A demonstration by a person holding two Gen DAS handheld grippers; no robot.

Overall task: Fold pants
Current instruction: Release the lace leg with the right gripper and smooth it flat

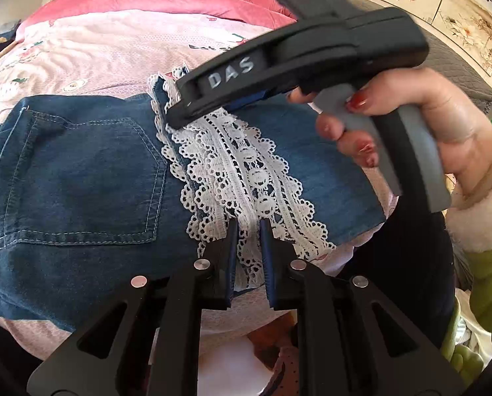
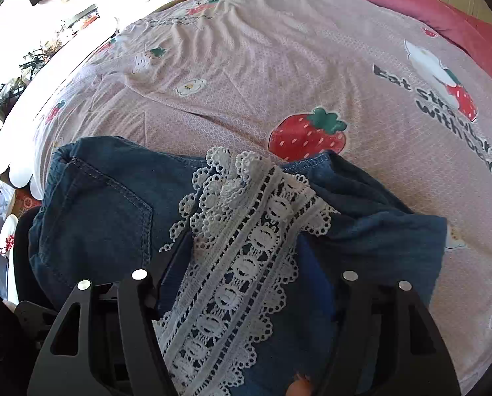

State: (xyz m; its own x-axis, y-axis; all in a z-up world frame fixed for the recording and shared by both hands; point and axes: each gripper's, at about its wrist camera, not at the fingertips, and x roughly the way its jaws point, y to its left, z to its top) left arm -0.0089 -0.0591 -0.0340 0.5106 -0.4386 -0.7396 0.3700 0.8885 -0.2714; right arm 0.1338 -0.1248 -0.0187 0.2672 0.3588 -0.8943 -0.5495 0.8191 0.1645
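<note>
1. Clearly, in the left wrist view, the pants (image 1: 90, 178) are lying across the pink bedsheet (image 1: 90, 56), back pocket toward nine o'clock and the lace hem (image 1: 242, 171) folded over the middle.
2. At six o'clock the left gripper (image 1: 248, 227) is sitting nearly closed, its blue fingers (image 1: 232, 257) pinching the near end of the lace and the denim under it.
3. At one o'clock the right gripper (image 1: 180, 112) is coming down onto the far end of the lace, a hand (image 1: 421, 125) squeezing its grey handle.
4. Next, in the right wrist view, the right gripper (image 2: 246, 283) is standing wide open, the lace hem (image 2: 242, 247) lying between its jaws and neither side pressing on it.
5. Judging by this, the fold of the legs onto the seat is being laid down and let go.
6. Probably the next move is asking for the left grip to release too, then a fresh hold at the three o'clock fold for a second fold toward the waistband.
</note>
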